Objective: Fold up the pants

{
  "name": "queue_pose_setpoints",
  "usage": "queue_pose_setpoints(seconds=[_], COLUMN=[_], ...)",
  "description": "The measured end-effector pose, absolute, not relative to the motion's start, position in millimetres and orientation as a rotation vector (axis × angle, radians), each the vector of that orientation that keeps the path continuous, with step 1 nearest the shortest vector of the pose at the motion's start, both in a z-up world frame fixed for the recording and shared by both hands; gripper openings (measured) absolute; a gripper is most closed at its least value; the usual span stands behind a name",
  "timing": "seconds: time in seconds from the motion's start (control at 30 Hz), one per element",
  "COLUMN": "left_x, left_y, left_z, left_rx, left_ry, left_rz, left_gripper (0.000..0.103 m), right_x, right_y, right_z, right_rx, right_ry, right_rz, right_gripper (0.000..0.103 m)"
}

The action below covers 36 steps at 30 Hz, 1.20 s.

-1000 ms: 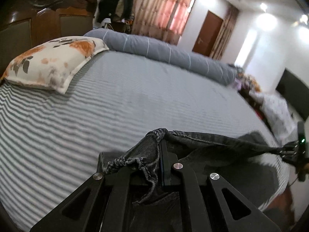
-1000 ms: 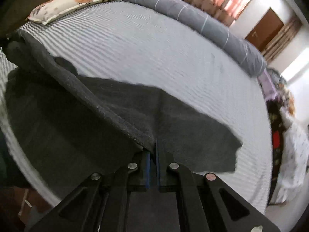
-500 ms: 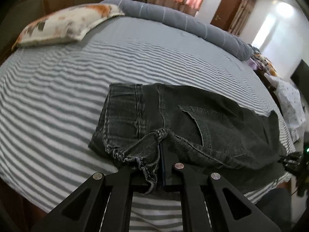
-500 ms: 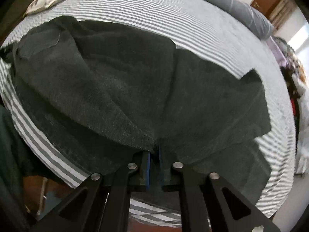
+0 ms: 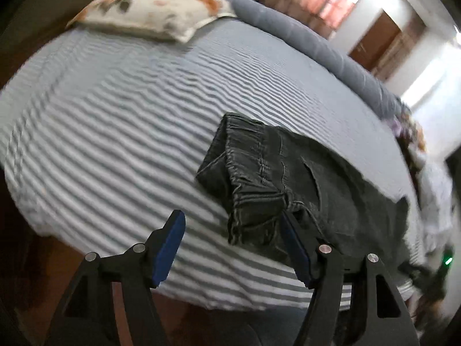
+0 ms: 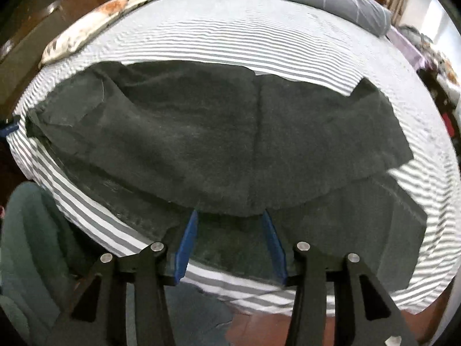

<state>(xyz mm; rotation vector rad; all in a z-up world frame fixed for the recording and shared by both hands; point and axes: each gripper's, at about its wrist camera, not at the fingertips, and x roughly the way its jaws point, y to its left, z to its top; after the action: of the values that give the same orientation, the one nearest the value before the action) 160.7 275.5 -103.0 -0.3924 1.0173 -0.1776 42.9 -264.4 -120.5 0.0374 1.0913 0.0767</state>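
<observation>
Two matching black tools with blue-lined fingers are filling the bottom of my feeds.

I am looking at the left hand-held gripper (image 5: 232,232) and the right hand-held gripper (image 6: 229,230): each is showing matte black, angular finger arms with triangular cut-outs, round silver screw heads (image 5: 325,248) at the pivots, and flat blue pads (image 6: 185,249) lining the inner faces. A dark green garment (image 6: 27,248), seemingly mine, is showing low on the left of the right view.

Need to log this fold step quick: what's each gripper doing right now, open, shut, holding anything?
Left gripper: open, jaws just opened, pants waistband released on the bed.
Right gripper: open, jaws just opened, pants lying loose between them.
</observation>
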Motion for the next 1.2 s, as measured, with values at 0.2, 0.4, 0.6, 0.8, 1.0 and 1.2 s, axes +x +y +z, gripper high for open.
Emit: queue_pose_setpoints(seconds=[0.2,0.4,0.6,0.8,1.0,1.2], left_x=[145.8,165.7,184.8,196.5,200.5,195.5], left_y=[277.7,256.3,253.1,257.1,258.8,259.9], left_z=[-102.7,-110.3,-135.1,-158.4,-153.3,-148.7], left_rx=[-0.670,-0.898,-1.082,-1.138,-1.078,-1.081], left_ry=[1.071,1.119,1.209,1.287,1.280,1.242], left_rz=[-0.277,-0.319,-0.228,-0.079,-0.003,0.021], left_gripper=[0.068,0.068,0.068,0.068,0.036,0.019], right_x=[39.2,40.0,39.1,43.9,43.7,35.9], right_y=[-274.1,-283.9,-289.1,-297.4,-321.2,-356.9], right_z=[-121.5,-123.1,-127.8,-140.7,-147.1,-158.4], right_rx=[0.284,0.371,0.376,0.416,0.506,0.689], right_ry=[1.121,1.137,1.150,1.181,1.177,1.149], right_rz=[0.128,0.104,0.077,0.062,0.020,-0.041], right_gripper=[0.045,0.046,0.049,0.049,0.049,0.049])
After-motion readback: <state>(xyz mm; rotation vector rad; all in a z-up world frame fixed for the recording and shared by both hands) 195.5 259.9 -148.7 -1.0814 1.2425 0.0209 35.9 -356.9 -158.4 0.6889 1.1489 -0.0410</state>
